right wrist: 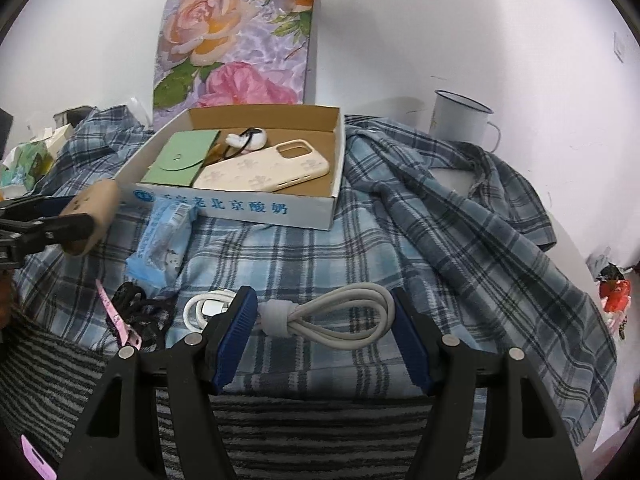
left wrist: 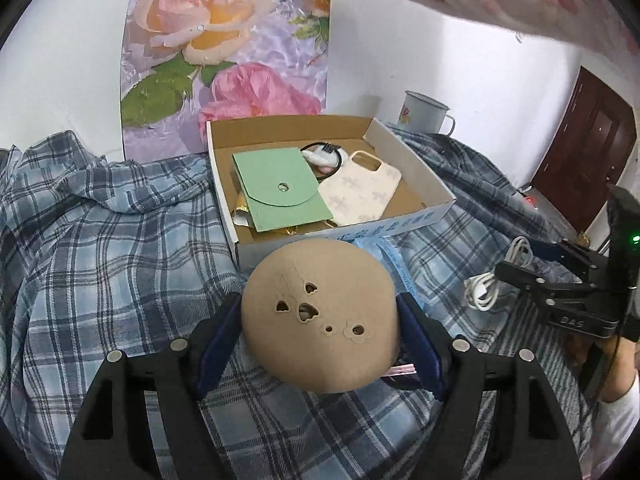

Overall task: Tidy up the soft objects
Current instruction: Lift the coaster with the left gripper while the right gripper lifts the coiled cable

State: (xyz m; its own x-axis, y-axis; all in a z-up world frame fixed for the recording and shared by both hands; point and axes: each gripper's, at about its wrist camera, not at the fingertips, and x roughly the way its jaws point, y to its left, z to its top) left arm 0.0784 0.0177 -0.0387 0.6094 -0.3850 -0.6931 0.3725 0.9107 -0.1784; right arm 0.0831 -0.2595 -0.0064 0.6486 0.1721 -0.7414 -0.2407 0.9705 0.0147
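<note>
Plaid cloth [right wrist: 304, 248] covers the table, where the left tool [left wrist: 320, 320] clenches a tan pad [left wrist: 322, 316] just short of the box [left wrist: 412, 160], while the right tool [right wrist: 324, 320], spread, straddles a white cable [right wrist: 336, 312] that could snag.

A round tan soft pad [left wrist: 320, 316] pierced with small heart-shaped holes is held raised just before a shallow white cardboard box [right wrist: 256, 208]. Inside the box, a flat green felt pouch [left wrist: 280, 190] with a snap flap is laid beside a cream silicone phone case [left wrist: 360, 188], face down. A coiled white cable [right wrist: 340, 316] is laid on the blue plaid cloth.
</note>
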